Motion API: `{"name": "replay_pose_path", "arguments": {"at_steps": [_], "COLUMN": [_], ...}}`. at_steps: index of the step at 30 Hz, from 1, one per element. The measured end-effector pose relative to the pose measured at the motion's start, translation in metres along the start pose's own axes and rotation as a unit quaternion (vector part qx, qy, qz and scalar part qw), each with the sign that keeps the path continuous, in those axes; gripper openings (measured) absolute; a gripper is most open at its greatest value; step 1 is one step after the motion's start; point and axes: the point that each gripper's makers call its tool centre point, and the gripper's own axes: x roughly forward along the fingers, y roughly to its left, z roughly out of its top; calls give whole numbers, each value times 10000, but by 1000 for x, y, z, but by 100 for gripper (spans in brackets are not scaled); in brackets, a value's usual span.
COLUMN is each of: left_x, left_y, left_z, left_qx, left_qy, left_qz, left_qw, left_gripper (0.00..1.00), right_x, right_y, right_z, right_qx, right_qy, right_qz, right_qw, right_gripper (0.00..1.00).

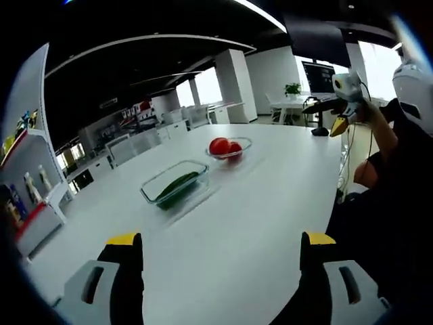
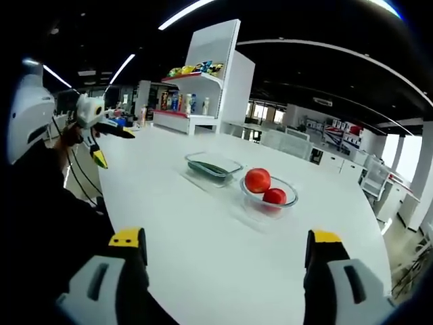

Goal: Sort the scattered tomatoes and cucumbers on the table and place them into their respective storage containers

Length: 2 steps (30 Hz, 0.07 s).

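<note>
From the left gripper view, the left hand-held gripper [image 1: 222, 249] hangs low over the long white tabletop [image 1: 270, 203], its yellow-tipped black jaws spread wide apart with nothing between them. At that view's right edge the right hand-held gripper [image 1: 346, 101] is raised above the tabletop's far side, gripped by a person's hand [image 1: 377, 122]; a desk with a dark monitor [image 1: 318, 76] and a small green potted plant [image 1: 293, 88] stands behind it.

The right gripper view looks across the same tabletop from the other side. Its own jaws are also wide apart and empty, low in the picture. The left hand-held gripper appears at that view's left, lifted beside the tabletop's edge, and a white shelf unit with bottles and bright packets [image 2: 203, 95] rises beyond.

Two red tomatoes [image 2: 258, 180] sit touching each other in a round clear glass bowl [image 2: 291, 193]. Just beside it, one dark green cucumber [image 1: 177, 184] lies in a rectangular clear container [image 1: 150, 186]. Both containers rest mid-tabletop, well apart from either gripper.
</note>
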Motion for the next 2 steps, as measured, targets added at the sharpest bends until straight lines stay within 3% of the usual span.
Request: {"name": "replay_pose_path", "arguments": {"at_steps": [2], "left_x": [0], "left_y": [0], "left_z": [0], "left_qx": [15], "left_qy": [7], "left_qz": [9], "left_qw": [10000], "left_gripper": [95], "right_x": [0], "right_y": [0], "right_z": [0], "right_qx": [-6], "right_qy": [7], "right_qz": [-6], "right_qw": [10000], "right_gripper": [92]}}
